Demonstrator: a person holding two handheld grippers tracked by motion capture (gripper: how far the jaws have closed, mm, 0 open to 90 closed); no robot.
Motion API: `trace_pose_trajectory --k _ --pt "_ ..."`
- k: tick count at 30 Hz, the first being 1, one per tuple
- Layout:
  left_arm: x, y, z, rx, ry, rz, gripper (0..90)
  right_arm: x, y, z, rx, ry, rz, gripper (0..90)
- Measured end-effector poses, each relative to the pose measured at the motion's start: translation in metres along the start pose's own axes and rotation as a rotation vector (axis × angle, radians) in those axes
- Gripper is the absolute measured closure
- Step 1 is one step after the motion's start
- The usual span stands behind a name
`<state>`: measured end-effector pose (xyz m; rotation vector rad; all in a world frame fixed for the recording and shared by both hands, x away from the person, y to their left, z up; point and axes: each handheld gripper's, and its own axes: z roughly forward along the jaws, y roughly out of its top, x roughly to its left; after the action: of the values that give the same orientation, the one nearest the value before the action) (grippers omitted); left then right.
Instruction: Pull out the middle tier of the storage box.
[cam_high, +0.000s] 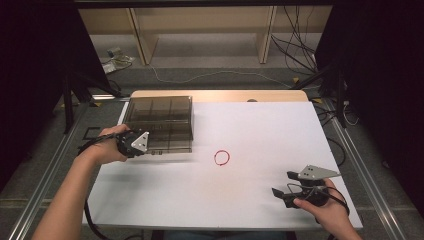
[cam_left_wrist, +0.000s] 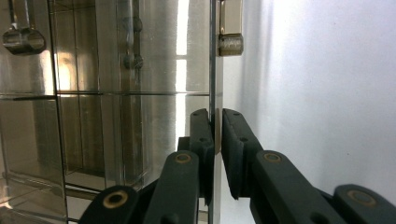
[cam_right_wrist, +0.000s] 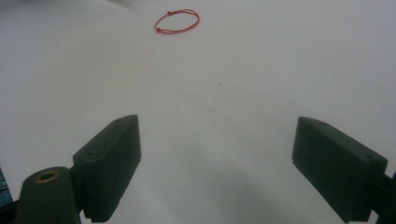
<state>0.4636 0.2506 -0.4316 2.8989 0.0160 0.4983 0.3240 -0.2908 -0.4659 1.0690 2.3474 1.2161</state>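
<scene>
Nearest the person, the right gripper (cam_high: 284, 183) hovers low over the white table top (cam_high: 260, 130) by its near right corner, with its jaws spread wide and nothing between them; in the right gripper view the two black pads stand far apart at the bottom corners, with bare white surface in the gap. Well ahead of those jaws and a little to their left lies a thin red cord loop (cam_right_wrist: 176, 21), flat on the table and apart from everything else; the high view puts the loop (cam_high: 221, 157) roughly at mid-table, between the two grippers. Farther on, at the left, the left gripper (cam_high: 148, 141) sits at the near edge of a smoky clear plastic compartment box (cam_high: 159, 117). In the left gripper view its jaws are pinched together on the thin edge of the box's lid or wall (cam_left_wrist: 213, 70), one pad on each side of the pane. Beyond the pads, a small clear latch or hinge piece (cam_left_wrist: 230, 29) sits on that same edge, and the box's dividers show through the plastic to the left. No writing or brand mark can be read on anything.
</scene>
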Motion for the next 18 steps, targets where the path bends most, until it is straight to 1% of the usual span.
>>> trace_pose_trajectory --k 6,12,18 --pt "0.0008 -0.0003 0.0009 0.006 -0.001 0.004 82.9 -0.0001 0.0 -0.0001 0.001 0.0 0.0 16.1" --pt "0.0006 -0.0004 0.0012 0.005 -0.002 -0.002 82.8 -0.0003 -0.0001 -0.0002 -0.001 0.0 0.0 16.2" --pt "0.0007 -0.0011 0.0013 0.002 -0.005 0.006 82.9 -0.0003 -0.0002 -0.0004 -0.001 -0.001 0.002 16.1"
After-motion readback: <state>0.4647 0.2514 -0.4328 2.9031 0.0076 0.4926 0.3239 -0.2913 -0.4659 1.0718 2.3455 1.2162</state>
